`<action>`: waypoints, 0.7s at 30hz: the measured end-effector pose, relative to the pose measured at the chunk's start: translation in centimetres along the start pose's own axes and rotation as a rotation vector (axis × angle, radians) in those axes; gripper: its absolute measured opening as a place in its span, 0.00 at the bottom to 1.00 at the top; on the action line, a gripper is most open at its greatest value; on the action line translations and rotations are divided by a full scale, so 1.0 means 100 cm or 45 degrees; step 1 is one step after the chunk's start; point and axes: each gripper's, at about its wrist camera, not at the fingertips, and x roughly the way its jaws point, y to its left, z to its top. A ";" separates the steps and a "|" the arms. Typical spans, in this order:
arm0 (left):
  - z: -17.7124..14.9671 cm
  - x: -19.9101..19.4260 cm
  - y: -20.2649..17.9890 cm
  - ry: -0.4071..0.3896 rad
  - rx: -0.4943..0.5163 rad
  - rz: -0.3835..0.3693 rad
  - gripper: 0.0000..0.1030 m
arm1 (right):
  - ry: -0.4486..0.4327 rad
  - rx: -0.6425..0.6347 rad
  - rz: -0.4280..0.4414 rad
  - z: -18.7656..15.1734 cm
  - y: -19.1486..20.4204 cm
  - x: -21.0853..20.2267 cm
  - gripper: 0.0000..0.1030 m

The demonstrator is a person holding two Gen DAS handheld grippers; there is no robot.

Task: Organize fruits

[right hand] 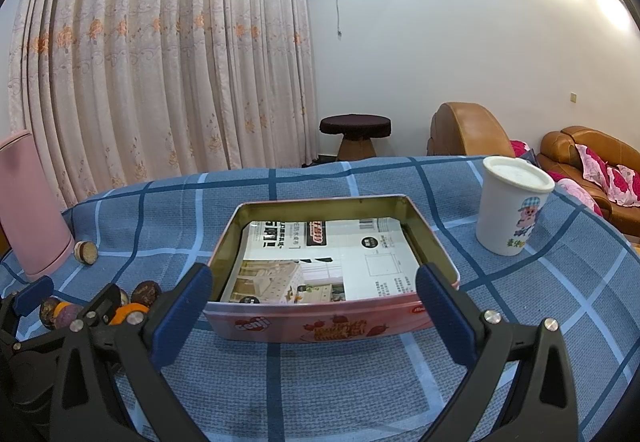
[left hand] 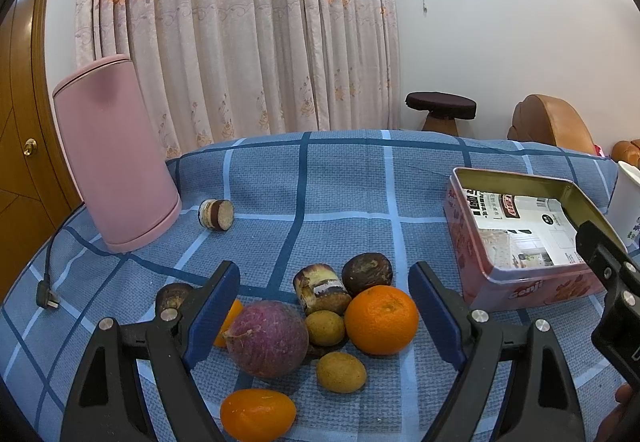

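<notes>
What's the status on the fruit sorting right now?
Left tongs open, over fruit pile. Right tongs open, facing tin box. Orange loose on cloth, tin holds only paper. Nothing blocking.

Both fisheye views are evenly and brightly lit by indoor light. In the right wrist view, three overexposed glare patches spread across the white wall at upper right. Shadows are soft and short: the orange casts a faint one on the checked cloth. Focus is sharp throughout, without motion blur. Barrel distortion bows the curtain folds and the bench edge; black vignetting rings every corner. A cool bluish cast prevails.
</notes>
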 end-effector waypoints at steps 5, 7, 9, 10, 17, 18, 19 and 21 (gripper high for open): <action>0.000 0.001 0.001 0.004 0.001 -0.001 0.85 | 0.001 0.000 0.003 0.000 0.000 0.001 1.00; 0.000 0.001 0.001 0.004 0.000 -0.001 0.85 | 0.001 0.000 0.003 -0.001 0.003 -0.001 1.00; 0.000 0.001 0.001 0.005 -0.003 -0.001 0.85 | 0.000 0.000 0.003 -0.001 0.003 -0.001 1.00; 0.000 0.001 0.001 0.008 -0.005 -0.001 0.85 | 0.000 0.001 0.003 -0.001 0.002 -0.001 1.00; 0.000 0.002 0.001 0.007 -0.004 -0.004 0.85 | 0.000 0.003 0.017 0.001 0.003 -0.002 1.00; 0.000 0.002 0.001 0.008 -0.004 -0.004 0.85 | 0.000 0.004 0.023 0.001 0.005 -0.001 1.00; 0.000 0.002 0.001 0.009 -0.005 -0.004 0.85 | -0.002 0.003 0.028 0.001 0.005 -0.002 1.00; -0.001 0.002 0.001 0.009 -0.007 -0.004 0.85 | -0.003 0.000 0.029 0.000 0.004 -0.002 1.00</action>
